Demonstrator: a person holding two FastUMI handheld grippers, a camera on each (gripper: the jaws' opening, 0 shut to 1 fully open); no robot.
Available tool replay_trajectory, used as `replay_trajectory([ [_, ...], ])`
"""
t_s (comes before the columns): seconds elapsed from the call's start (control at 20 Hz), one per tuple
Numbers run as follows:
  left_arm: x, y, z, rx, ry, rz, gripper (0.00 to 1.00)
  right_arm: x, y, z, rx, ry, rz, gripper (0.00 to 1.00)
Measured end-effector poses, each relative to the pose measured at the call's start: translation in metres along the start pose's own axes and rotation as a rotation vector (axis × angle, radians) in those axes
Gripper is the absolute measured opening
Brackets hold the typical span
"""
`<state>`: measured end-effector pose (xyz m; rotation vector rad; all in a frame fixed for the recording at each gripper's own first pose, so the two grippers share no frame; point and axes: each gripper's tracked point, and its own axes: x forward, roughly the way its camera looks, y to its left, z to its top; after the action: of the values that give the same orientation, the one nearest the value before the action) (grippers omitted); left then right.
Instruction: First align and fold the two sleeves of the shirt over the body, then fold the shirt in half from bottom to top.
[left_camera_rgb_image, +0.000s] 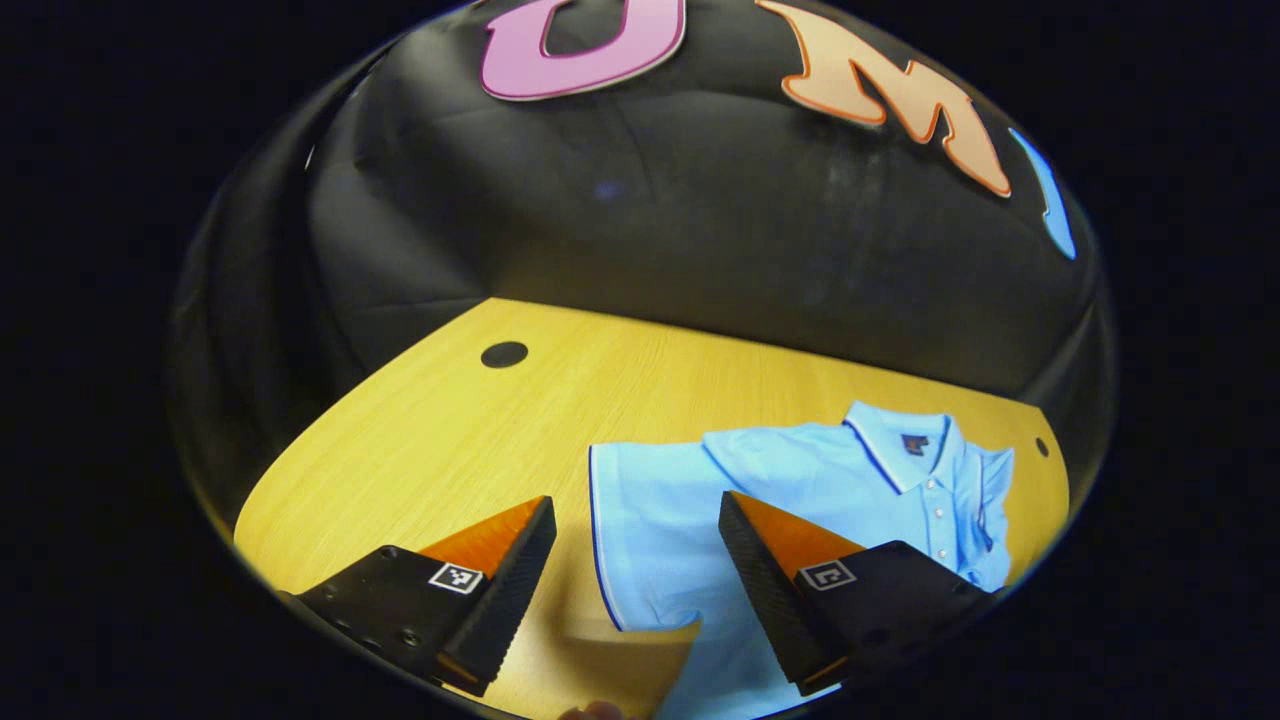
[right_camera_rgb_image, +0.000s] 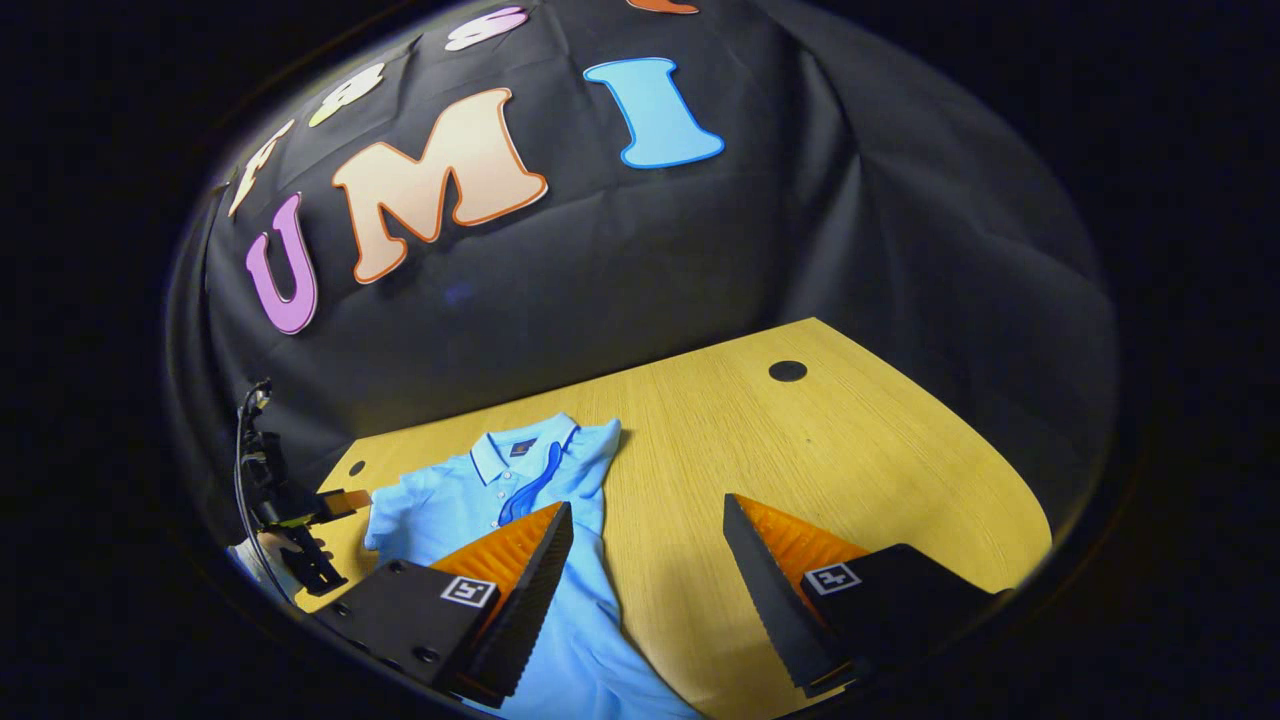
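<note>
A light blue polo shirt (left_camera_rgb_image: 800, 480) lies collar-up on the wooden table (left_camera_rgb_image: 420, 440). One short sleeve (left_camera_rgb_image: 640, 520) is spread flat to the side, and my left gripper (left_camera_rgb_image: 635, 570) hangs open just above it, its fingers straddling the sleeve's edge. In the right gripper view the shirt (right_camera_rgb_image: 450, 500) shows its other sleeve (right_camera_rgb_image: 590, 470) folded over the body, dark blue trim (right_camera_rgb_image: 535, 480) crossing the chest. My right gripper (right_camera_rgb_image: 645, 570) is open over the bare table beside the shirt's side edge, holding nothing. The left gripper (right_camera_rgb_image: 310, 525) appears far off past the shirt.
The table has a round black hole (left_camera_rgb_image: 504, 354) near its back edge and a smaller one (left_camera_rgb_image: 1042, 447) beyond the collar. Black cloth walls close in the back. Bare wood (right_camera_rgb_image: 850, 450) stretches to the side of the shirt in the right gripper view.
</note>
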<state>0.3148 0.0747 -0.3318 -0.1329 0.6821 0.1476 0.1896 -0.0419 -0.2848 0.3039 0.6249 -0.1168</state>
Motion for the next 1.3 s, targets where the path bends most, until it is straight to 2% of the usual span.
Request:
replay_trajectory([
  [0.25, 0.016, -0.004, -0.028, 0.007, 0.11, 0.016, 0.98, -0.005, -0.007, -0.001, 0.009, 0.002, -0.005, 0.96],
  [0.35, 0.019, -0.009, -0.026, 0.016, 0.091, 0.004, 0.99, -0.007, -0.01, 0.001, 0.006, 0.001, -0.003, 0.95],
  [0.45, 0.018, -0.011, -0.028, 0.025, 0.098, -0.013, 0.96, -0.008, -0.013, -0.001, 0.004, 0.002, -0.007, 0.96],
  [0.55, 0.018, -0.024, -0.028, 0.027, 0.095, -0.07, 0.6, -0.009, -0.014, -0.003, 0.009, 0.008, -0.007, 0.96],
  [0.7, 0.017, -0.031, -0.026, 0.025, 0.092, -0.076, 0.07, -0.008, -0.024, -0.01, 0.004, 0.02, -0.028, 0.96],
  [0.8, 0.018, -0.034, -0.024, 0.05, 0.095, -0.059, 0.0, -0.009, -0.026, -0.011, 0.019, 0.02, -0.031, 0.96],
  [0.85, 0.015, -0.039, -0.024, 0.062, 0.103, -0.062, 0.0, -0.01, -0.027, -0.009, 0.025, 0.018, -0.031, 0.96],
  [1.05, -0.005, -0.092, -0.005, 0.079, 0.062, -0.172, 0.0, -0.016, -0.032, -0.007, 0.016, 0.004, -0.031, 0.96],
  [1.3, -0.019, -0.152, 0.008, 0.15, 0.025, -0.264, 0.0, -0.024, -0.039, -0.012, 0.026, 0.004, -0.043, 0.96],
])
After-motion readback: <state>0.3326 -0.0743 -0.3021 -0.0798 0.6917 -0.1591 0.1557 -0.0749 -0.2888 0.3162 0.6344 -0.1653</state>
